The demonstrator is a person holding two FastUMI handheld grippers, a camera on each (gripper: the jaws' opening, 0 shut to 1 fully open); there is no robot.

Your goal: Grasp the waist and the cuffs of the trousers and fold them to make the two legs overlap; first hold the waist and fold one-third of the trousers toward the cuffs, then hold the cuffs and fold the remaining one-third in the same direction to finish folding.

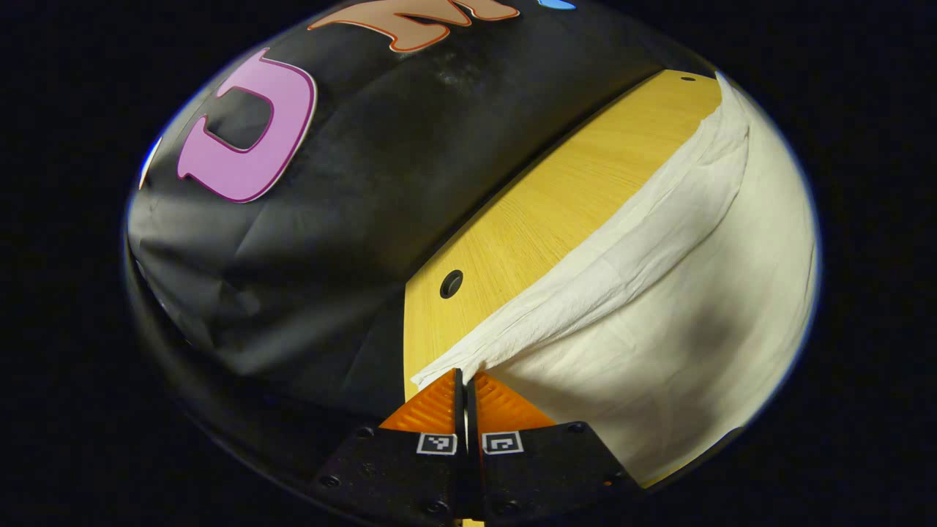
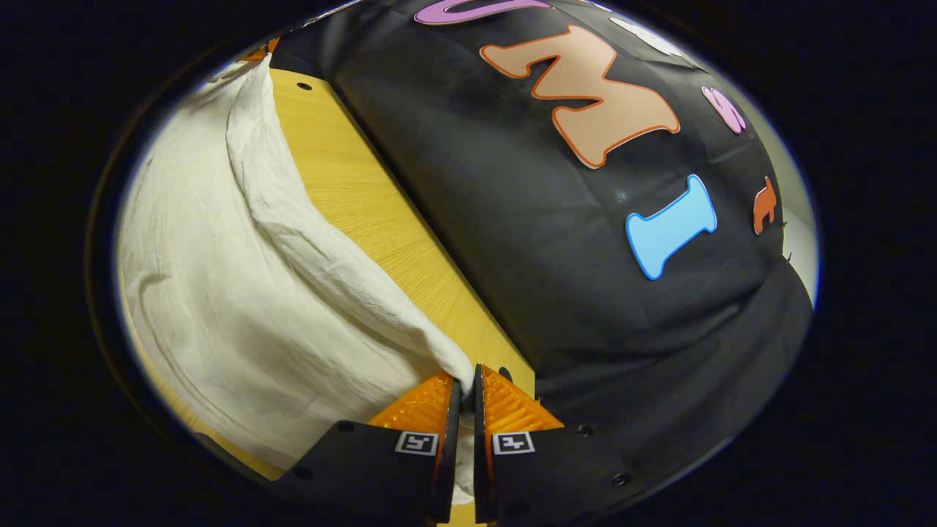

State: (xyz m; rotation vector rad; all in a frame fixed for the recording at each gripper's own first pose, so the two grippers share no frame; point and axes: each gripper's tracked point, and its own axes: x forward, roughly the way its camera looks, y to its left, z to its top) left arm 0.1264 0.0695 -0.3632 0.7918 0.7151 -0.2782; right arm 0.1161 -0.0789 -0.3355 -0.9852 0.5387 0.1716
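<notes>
In the left gripper view, the left gripper (image 1: 465, 380) sits at 6 o'clock with its fingers drawn together, clamped on a corner edge of the white trousers (image 1: 659, 307). From that pinched corner a crumpled, raised fold of the cloth runs up toward 1 o'clock, and the smoother spread of the trousers covers the area from 3 to 5 o'clock. The wooden surface (image 1: 556, 197) lies bare just beyond the fold, a strip reaching from 6 o'clock to 1 o'clock, with a small round hole (image 1: 451, 284) near the gripper.

In the right gripper view, the right gripper (image 2: 466, 384) is at 6 o'clock, fingers together and clamped on another edge of the trousers (image 2: 219, 278); a bit of cloth shows between the fingers lower down. The raised fold climbs from the gripper toward 11 o'clock, the rest of the trousers spreading across 8 to 10 o'clock. The surface (image 2: 366, 197) runs beside the fold toward 11 o'clock.
</notes>
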